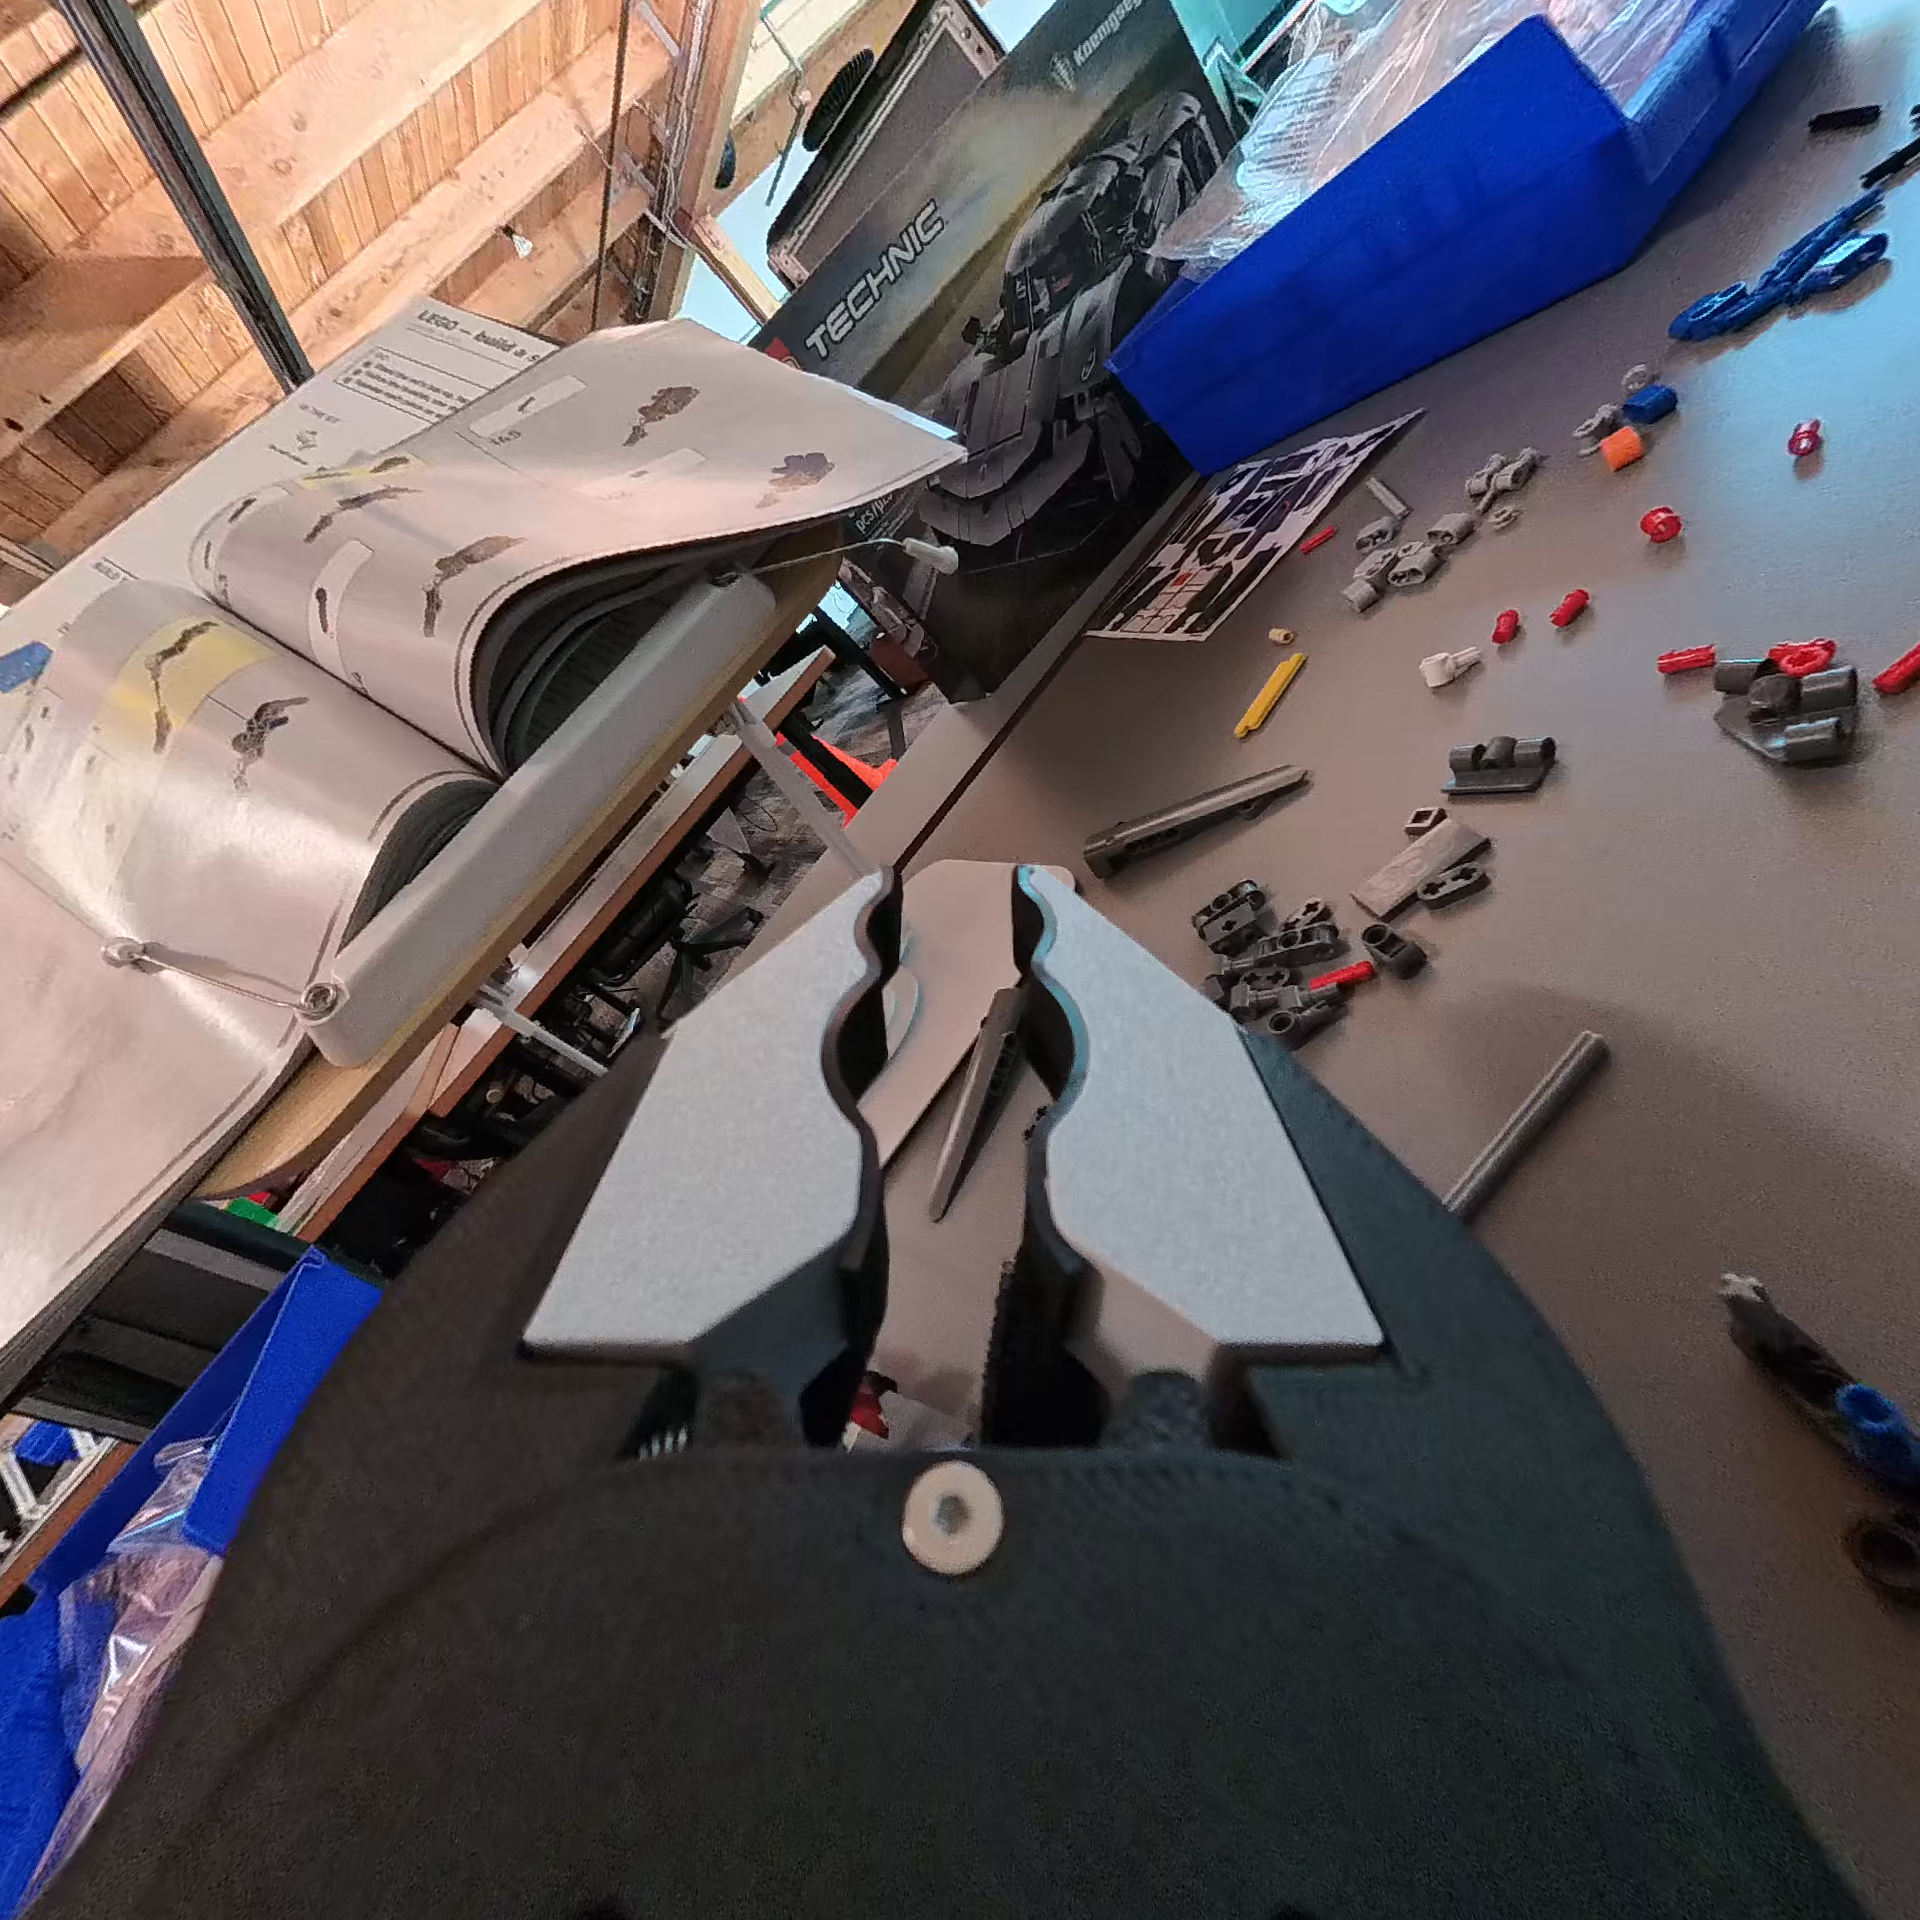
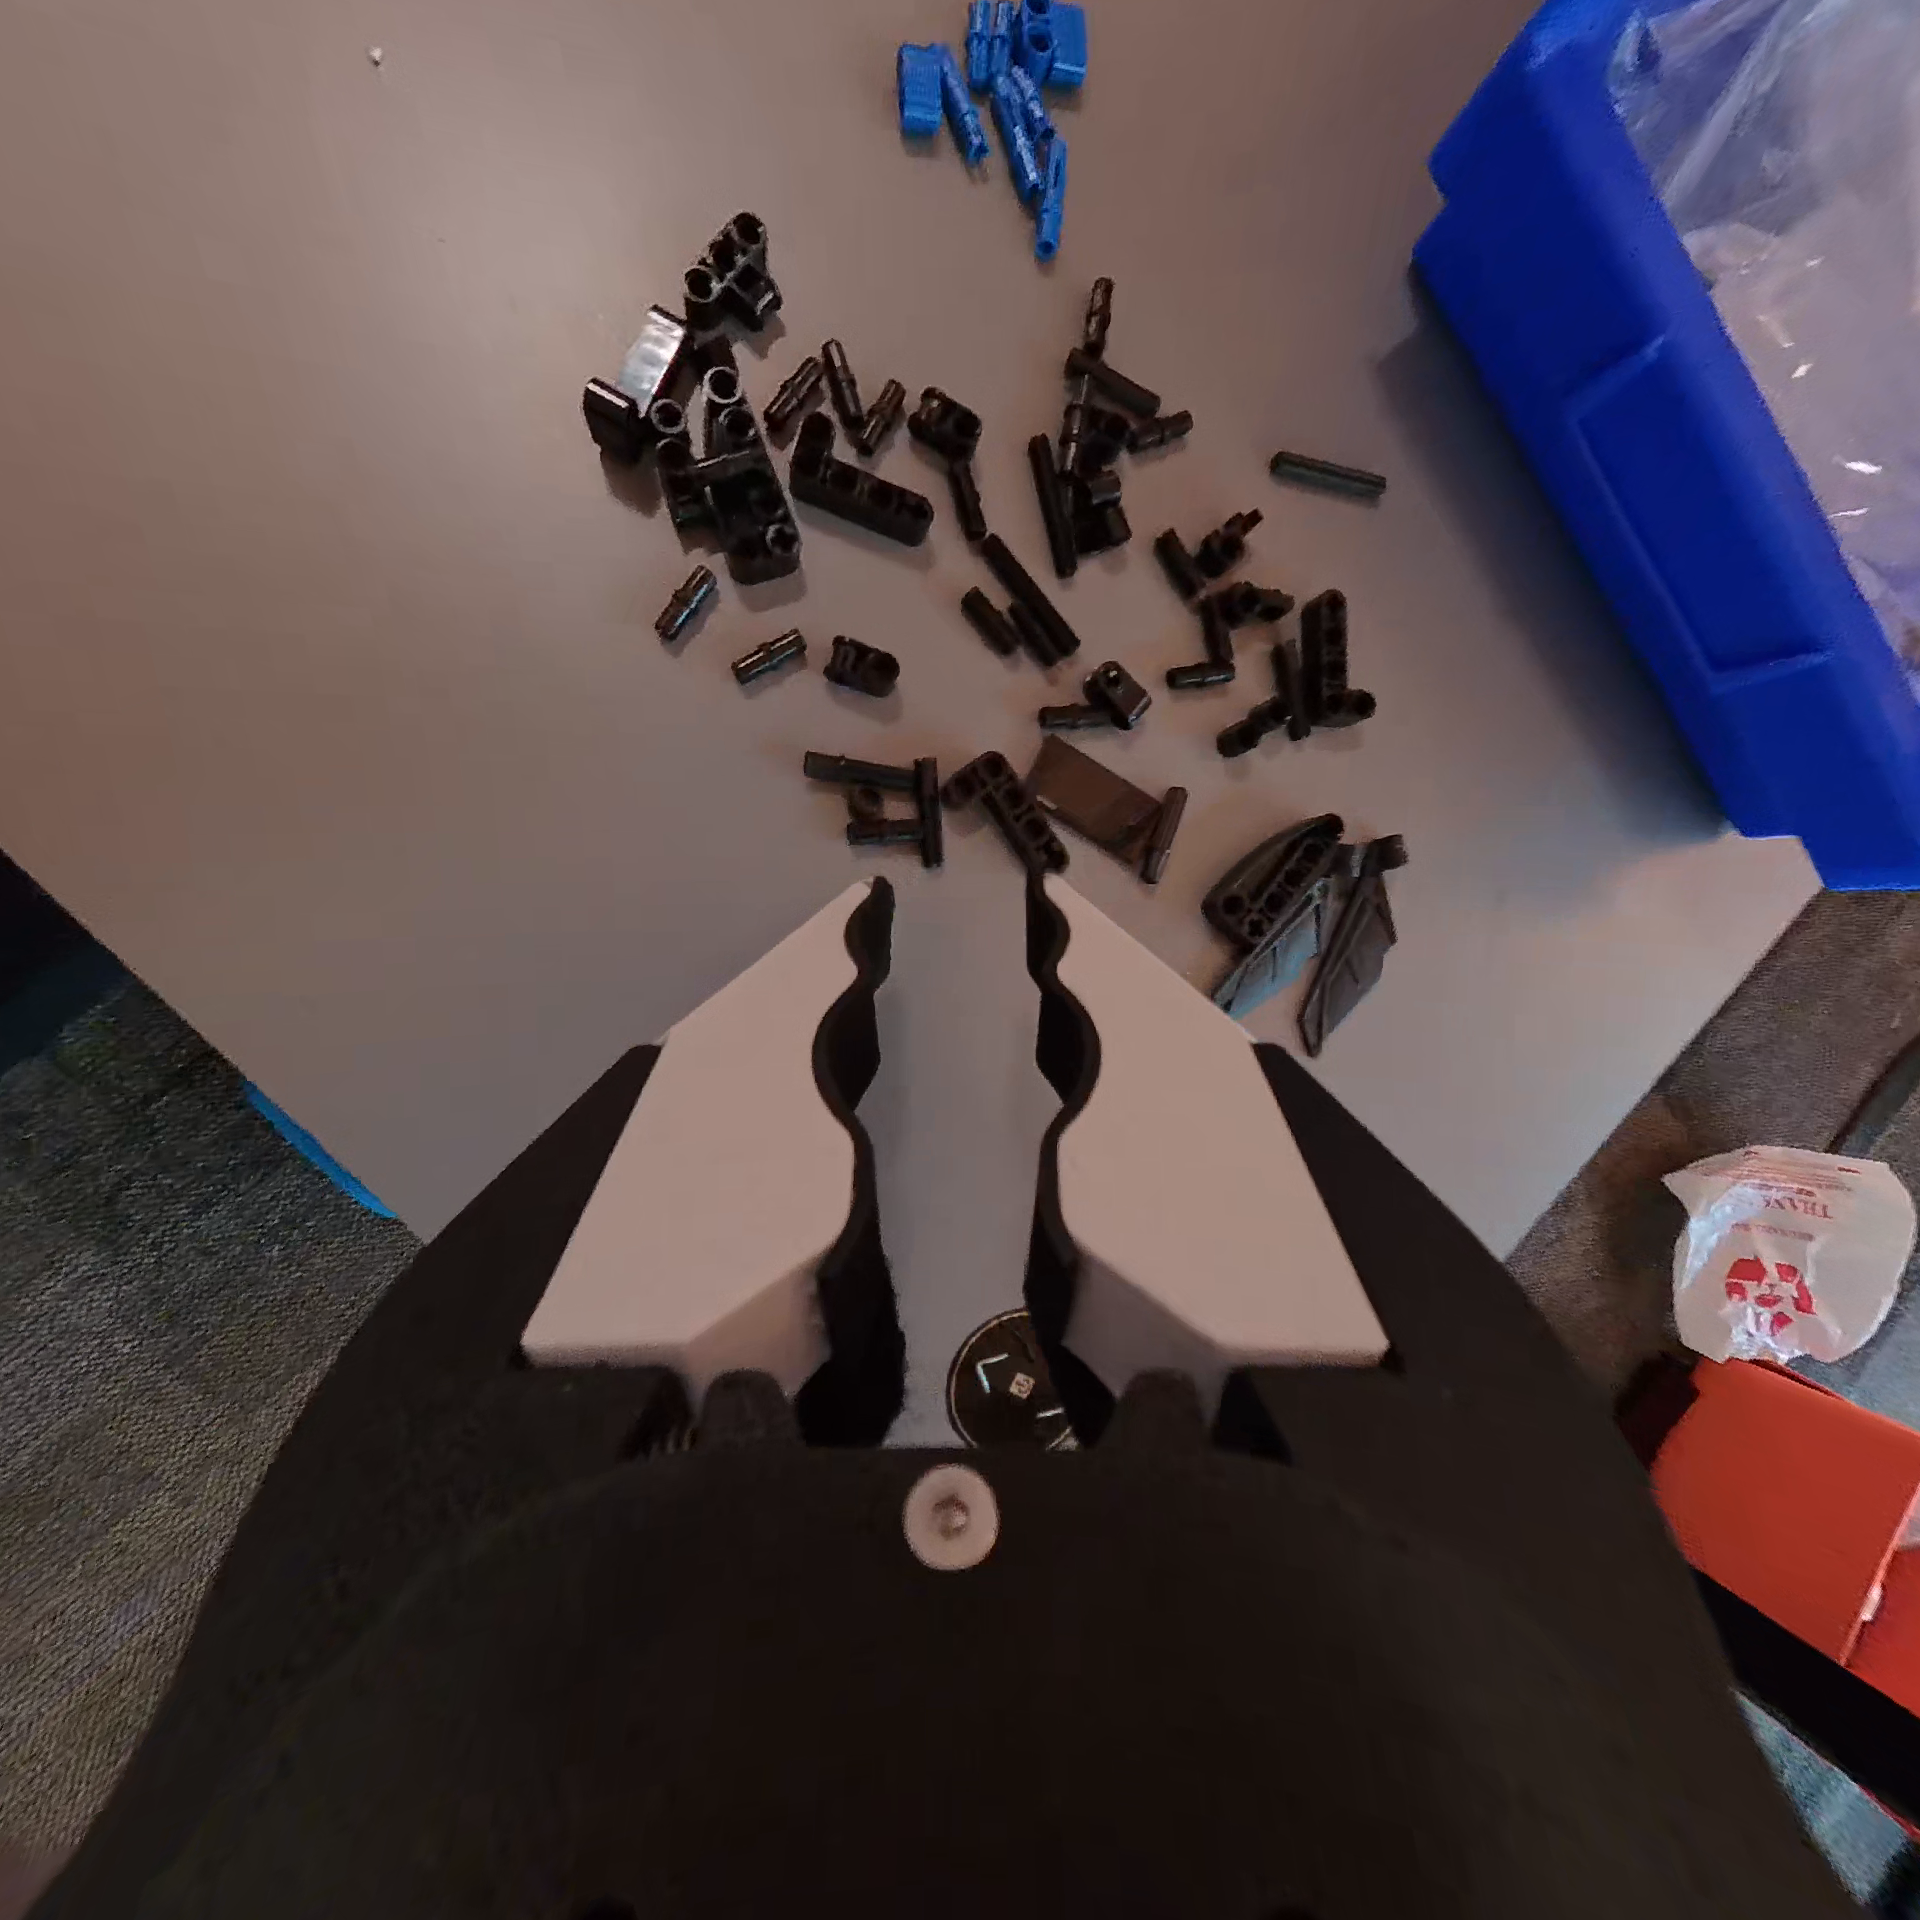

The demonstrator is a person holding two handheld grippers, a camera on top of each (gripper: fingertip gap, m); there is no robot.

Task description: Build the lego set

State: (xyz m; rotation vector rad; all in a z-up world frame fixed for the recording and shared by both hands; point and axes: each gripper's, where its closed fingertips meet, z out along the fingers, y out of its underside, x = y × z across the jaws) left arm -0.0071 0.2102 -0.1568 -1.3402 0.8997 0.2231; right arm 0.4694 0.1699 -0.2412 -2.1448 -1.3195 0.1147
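Left tongs [image 1: 956,883] are seen narrowly parted over the bench [image 1: 1558,1195].
A dark grey pointed piece [image 1: 982,1101] lies between them, unpressed; right tongs [image 2: 956,888] are held narrow, bare, near black pieces [image 2: 997,810].

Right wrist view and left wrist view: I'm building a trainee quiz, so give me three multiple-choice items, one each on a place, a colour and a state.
1. In the right wrist view, the blue bin stands where from the black pieces?
A to their right
B to their left
C on top of them

2. In the same view, the small pieces beyond the black ones are
A red
B blue
C yellow

3. In the left wrist view, the booklet is
A open
B shut
C still wrapped

Answers:
1. A, the bin fills the right edge.
2. B, the cluster is bright blue.
3. A, its pages are spread and showing.
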